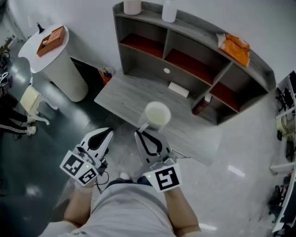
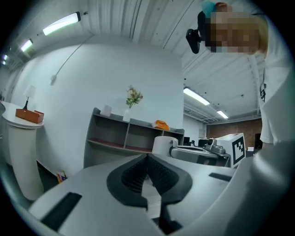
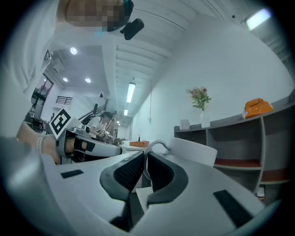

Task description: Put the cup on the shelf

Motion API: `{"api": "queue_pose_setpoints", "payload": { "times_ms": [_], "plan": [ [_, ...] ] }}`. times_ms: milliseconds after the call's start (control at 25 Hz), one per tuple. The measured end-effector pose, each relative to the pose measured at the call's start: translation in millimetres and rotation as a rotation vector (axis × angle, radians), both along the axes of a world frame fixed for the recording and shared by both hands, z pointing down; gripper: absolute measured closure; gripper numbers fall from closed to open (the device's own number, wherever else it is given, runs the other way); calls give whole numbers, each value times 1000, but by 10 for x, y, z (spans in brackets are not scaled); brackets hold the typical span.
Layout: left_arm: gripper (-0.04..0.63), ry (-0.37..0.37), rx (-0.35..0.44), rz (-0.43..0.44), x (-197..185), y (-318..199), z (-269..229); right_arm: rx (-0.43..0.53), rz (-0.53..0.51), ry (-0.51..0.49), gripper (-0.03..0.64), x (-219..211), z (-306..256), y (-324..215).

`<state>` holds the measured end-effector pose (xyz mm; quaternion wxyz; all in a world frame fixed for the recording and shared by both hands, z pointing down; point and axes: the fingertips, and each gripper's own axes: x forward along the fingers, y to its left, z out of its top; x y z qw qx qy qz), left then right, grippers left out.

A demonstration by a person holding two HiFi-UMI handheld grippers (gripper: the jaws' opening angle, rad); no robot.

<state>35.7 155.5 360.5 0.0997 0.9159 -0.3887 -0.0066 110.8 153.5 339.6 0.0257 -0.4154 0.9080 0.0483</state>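
- Cup [image 1: 157, 115] is white and off the shelf [image 1: 194, 44]. It hangs out at 12 o'clock from my right gripper [image 1: 147, 135], and in the head view it shows against the grey desk [image 1: 125, 95].
- The right gripper view has those tongs clenched on the cup's thin handle [image 3: 156, 146], with the cup body just past the jaw tips at about 1 o'clock.
- My left gripper [image 1: 102, 137] sits at 9 o'clock from the right one, near it but not touching. Its own view shows the jaws pinched together with nothing in them.
- The shelf is at 12 to 1 o'clock from the cup. It's a grey unit with red-floored compartments, standing on the back of the desk.
- On top of the shelf are a white bottle [image 1: 169, 10] and an orange bag [image 1: 235, 47]. A brown bottle [image 1: 201, 104] and a small white box [image 1: 178, 89] stand on the desk in front of it.
- A round white table [image 1: 46, 51] with an orange box [image 1: 51, 40] is off at 10 o'clock.
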Motion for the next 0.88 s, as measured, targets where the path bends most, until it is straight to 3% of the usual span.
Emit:
{"api": "queue_pose_setpoints", "payload": {
  "times_ms": [160, 440, 880],
  "plan": [
    [578, -19, 4, -25, 228, -88, 5, 10, -25, -39, 581, 223, -31, -129],
    [578, -23, -6, -52, 405, -298, 100, 17, -48, 18, 581, 390, 89, -401],
    [578, 3, -17, -47, 79, -983, 176, -4, -29, 54, 581, 182, 200, -1050]
  ]
}}
